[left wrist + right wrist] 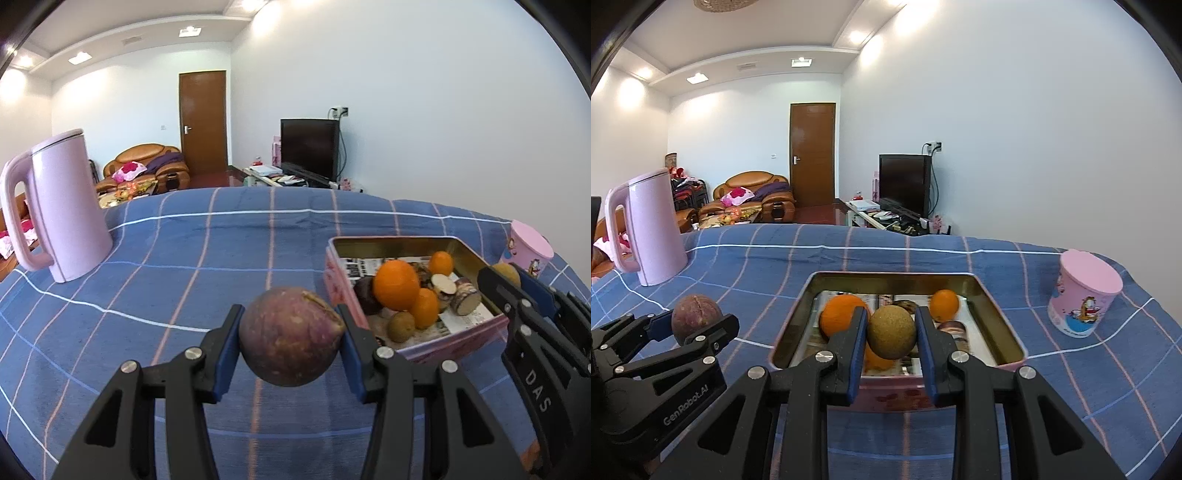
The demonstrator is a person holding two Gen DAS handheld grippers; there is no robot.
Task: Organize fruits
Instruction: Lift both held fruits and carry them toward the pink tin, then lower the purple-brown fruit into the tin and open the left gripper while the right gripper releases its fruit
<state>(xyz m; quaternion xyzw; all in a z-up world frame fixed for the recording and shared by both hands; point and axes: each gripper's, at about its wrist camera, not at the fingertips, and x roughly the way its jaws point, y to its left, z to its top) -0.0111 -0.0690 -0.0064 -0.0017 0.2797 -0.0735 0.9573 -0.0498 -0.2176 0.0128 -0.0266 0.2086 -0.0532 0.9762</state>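
Oranges [843, 314] and kiwis already lie in the tin [997, 306], while my left gripper [291, 338] pinches a passion fruit [291, 336] beside it and my right gripper [891, 334] pinches a brown kiwi [891, 334] above it.

White walls [406, 92] and recessed ceiling lights [190, 31] brighten the room. Far beyond the fingers stand a brown door [202, 122], a tan leather sofa [147, 162] and a dark television [309, 147].

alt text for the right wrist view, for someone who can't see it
The right gripper holds a round brownish-green fruit above an open tin of oranges on a blue checked tablecloth. At left, the left gripper holds a purple fruit.
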